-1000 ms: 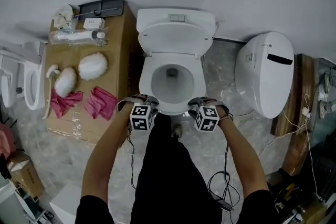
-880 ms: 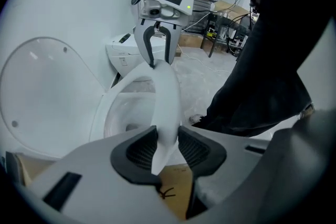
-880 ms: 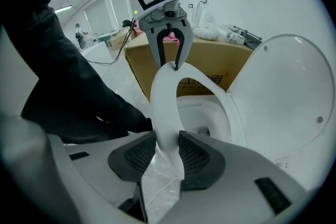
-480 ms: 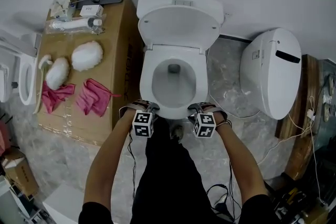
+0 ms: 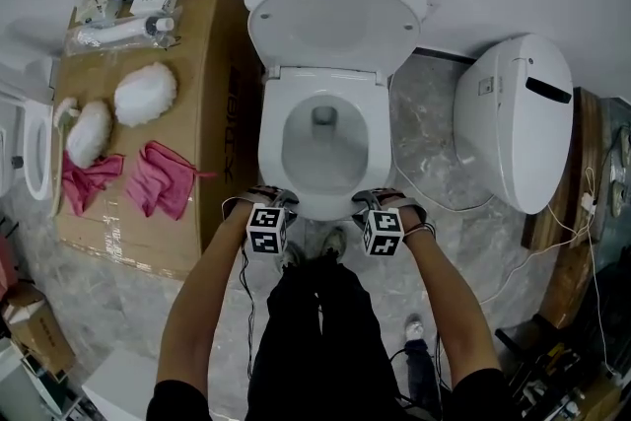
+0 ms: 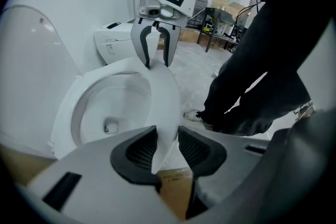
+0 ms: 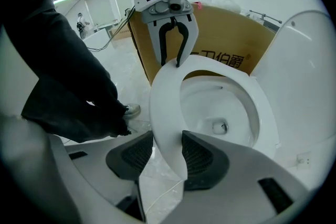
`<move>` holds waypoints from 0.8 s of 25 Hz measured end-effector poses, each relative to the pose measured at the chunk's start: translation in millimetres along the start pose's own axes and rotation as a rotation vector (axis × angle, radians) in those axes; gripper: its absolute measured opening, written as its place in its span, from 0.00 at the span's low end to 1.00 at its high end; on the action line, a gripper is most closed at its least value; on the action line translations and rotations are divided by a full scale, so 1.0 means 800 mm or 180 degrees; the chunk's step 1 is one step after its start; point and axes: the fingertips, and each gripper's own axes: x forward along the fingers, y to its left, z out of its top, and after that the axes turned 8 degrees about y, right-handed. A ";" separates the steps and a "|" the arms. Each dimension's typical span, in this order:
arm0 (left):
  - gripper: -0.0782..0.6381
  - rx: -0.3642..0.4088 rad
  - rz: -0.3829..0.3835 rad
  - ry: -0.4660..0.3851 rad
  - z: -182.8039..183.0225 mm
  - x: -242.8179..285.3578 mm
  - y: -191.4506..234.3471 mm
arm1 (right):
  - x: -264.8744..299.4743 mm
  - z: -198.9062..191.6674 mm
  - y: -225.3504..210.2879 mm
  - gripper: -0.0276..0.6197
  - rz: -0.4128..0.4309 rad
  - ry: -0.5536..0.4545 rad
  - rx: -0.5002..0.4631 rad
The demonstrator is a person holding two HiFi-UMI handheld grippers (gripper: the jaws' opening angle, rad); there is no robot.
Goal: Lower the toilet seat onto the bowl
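With the toilet seat (image 5: 270, 135) down on the bowl (image 5: 321, 153), its front edge is loosely straddled by the left gripper (image 5: 273, 200)'s parted and the right gripper (image 5: 372, 201)'s opening fingers, best withdrawn straight back.

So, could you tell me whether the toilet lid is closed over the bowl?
No, the lid stands raised at the back, and the inside of the bowl shows openly through the ring of the seat.

The brown cardboard box (image 7: 226, 55) bears dark printed Chinese characters on its side, which read roughly 卫伯爵 in the right gripper view. In the head view, the lettering running down that side is too small to read.
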 end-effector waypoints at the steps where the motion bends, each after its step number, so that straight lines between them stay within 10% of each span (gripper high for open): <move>1: 0.30 -0.0002 -0.0014 -0.0018 -0.001 0.008 -0.002 | 0.007 -0.002 0.002 0.33 0.0011 0.0012 0.0009; 20: 0.26 -0.0256 0.0007 -0.0144 -0.030 0.120 -0.003 | 0.120 -0.019 0.003 0.33 -0.0102 0.0167 0.0206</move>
